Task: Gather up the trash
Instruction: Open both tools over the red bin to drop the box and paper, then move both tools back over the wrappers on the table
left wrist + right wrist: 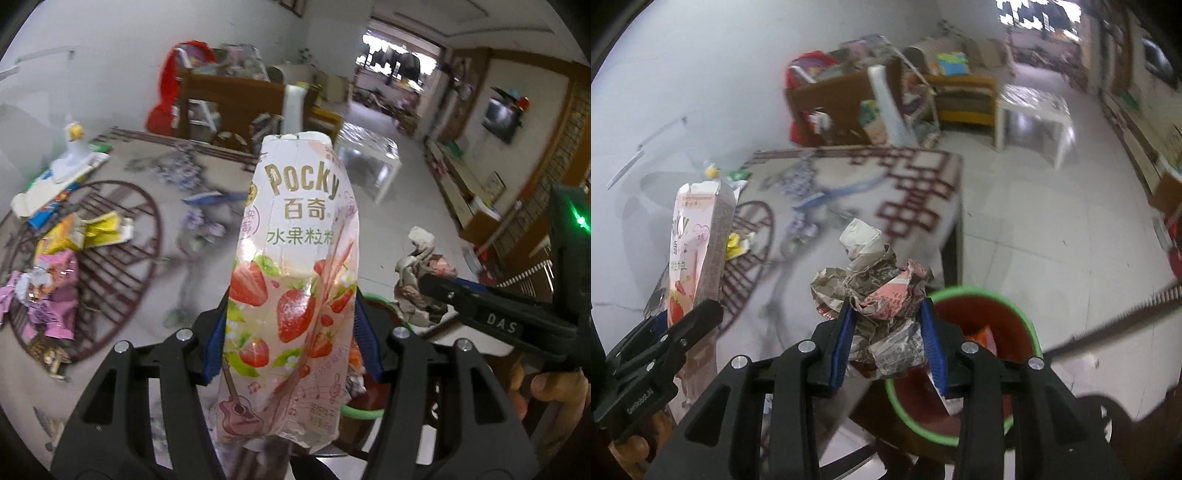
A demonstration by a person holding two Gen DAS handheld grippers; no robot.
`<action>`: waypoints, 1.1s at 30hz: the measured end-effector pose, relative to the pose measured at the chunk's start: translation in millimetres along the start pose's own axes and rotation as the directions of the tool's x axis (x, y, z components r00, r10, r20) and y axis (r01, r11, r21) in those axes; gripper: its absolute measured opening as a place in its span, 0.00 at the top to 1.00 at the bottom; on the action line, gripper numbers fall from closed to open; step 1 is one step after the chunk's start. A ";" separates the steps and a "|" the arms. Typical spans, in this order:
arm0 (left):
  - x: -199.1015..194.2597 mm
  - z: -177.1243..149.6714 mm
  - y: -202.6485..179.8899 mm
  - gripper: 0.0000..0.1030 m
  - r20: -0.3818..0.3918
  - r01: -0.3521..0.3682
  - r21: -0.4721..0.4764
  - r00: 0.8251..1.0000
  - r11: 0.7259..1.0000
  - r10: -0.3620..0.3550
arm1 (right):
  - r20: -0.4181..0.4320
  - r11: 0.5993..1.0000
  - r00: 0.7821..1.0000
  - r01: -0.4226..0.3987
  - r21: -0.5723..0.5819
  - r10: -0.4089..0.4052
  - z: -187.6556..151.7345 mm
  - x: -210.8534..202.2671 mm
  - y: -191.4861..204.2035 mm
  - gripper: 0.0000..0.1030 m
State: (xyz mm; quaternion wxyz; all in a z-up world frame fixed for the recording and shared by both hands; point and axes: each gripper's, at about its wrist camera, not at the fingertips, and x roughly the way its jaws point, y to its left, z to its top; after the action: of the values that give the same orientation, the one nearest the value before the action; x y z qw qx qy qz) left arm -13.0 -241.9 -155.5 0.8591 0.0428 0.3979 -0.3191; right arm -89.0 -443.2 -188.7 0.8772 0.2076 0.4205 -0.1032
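The Pocky box (291, 280) is standing upright between the blue pads of the left gripper (291, 339), which is clamping it on both sides near its lower half; its torn top end is pointing away from the camera. In the right wrist view the same box (698, 251) is showing at the left edge, held by the left gripper (670, 328), with a thumb showing below it.

The crumpled newspaper ball (875, 306) is sitting squeezed between the blue pads of the right gripper (886, 339), bulging above and below the fingers. From the left wrist view this wad (421, 284) is showing at the tip of the right gripper (436, 295), to the right of the box.

The trash bin (1027, 325), red inside with a green rim, is lying just beneath and right of the newspaper; some orange-red item is lying inside it, too blurred to identify. In the left view its rim (376, 297) is showing behind the box.

Further out, the table (122, 173) with a patterned covering is carrying more litter at its left side: a yellow wrapper (88, 232), a pink wrapper (55, 299) and a flattened white and blue carton (55, 188). A white side table (369, 158) is standing on the tiled floor beyond.
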 end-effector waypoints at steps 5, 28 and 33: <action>14.4 -8.2 -28.3 0.45 -0.017 0.031 0.065 0.999 0.997 -0.030 | -0.014 0.996 0.999 0.045 0.071 -0.044 -21.9 -4.7 -28.3 0.65; -8.9 14.0 1.7 0.08 0.089 -0.045 0.010 0.995 0.999 0.044 | 0.024 0.995 0.998 0.064 0.070 -0.066 -6.4 -12.3 -25.9 0.38; -28.9 15.7 37.8 0.08 0.125 -0.100 -0.061 0.986 0.993 0.107 | 0.017 1.000 1.000 0.022 -0.009 -0.022 5.5 -6.9 9.3 0.38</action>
State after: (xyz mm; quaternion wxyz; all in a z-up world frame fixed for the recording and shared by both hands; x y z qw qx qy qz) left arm 5.5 -202.2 -131.1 0.8991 0.0196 0.3478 -0.2652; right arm -86.2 -437.3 -177.7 0.8805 0.1978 0.4158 -0.1128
